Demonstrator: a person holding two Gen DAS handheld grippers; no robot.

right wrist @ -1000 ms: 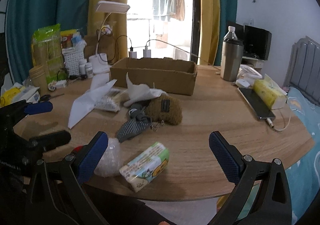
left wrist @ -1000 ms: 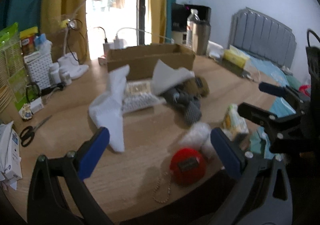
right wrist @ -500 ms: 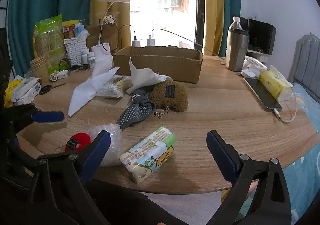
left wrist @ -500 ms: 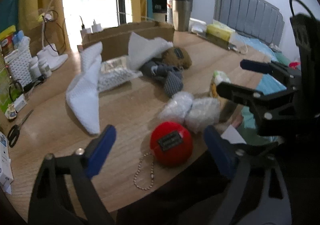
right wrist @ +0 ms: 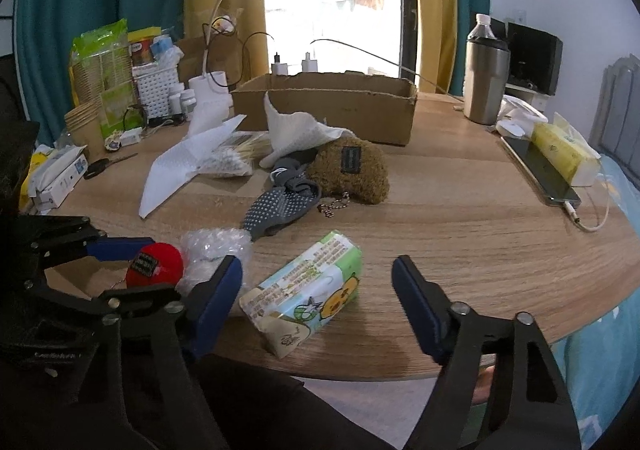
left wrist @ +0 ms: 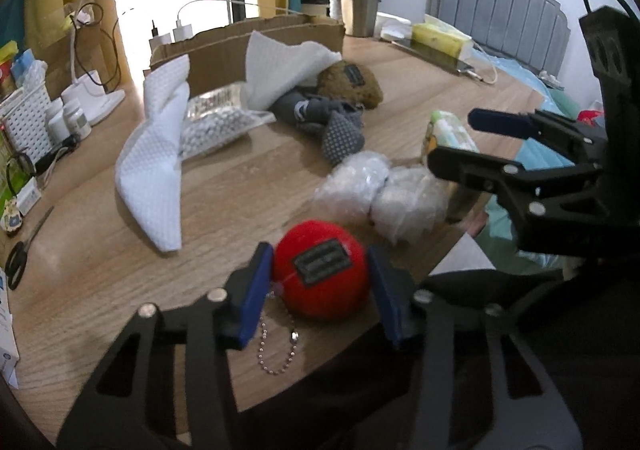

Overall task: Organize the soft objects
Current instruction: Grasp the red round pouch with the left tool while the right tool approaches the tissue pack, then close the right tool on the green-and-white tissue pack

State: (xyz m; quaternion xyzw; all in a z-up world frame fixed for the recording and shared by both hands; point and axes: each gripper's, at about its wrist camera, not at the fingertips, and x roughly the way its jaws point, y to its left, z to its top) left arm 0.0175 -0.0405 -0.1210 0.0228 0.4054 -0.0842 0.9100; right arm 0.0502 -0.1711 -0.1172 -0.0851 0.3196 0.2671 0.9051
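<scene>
My left gripper (left wrist: 320,286) is shut on a red plush ball (left wrist: 321,275) with a bead chain, at the table's near edge; the ball also shows in the right wrist view (right wrist: 155,265). My right gripper (right wrist: 316,290) is open around a green tissue pack (right wrist: 308,294) without touching it. Bubble wrap (left wrist: 380,186) lies behind the ball. A brown plush (right wrist: 352,174), grey socks (right wrist: 280,202) and white cloths (left wrist: 156,154) lie mid-table before a cardboard box (right wrist: 328,110).
A steel tumbler (right wrist: 486,82), a phone (right wrist: 540,170) with a yellow tissue pack (right wrist: 564,150) stand right. Lamp (right wrist: 224,10), white basket (right wrist: 156,90), paper cups (right wrist: 82,126) and scissors (left wrist: 24,246) crowd the left. The round table's edge (right wrist: 560,330) is near.
My left gripper moved forward and closed on the red ball. My right gripper moved in around the tissue pack, jaws narrower than before.
</scene>
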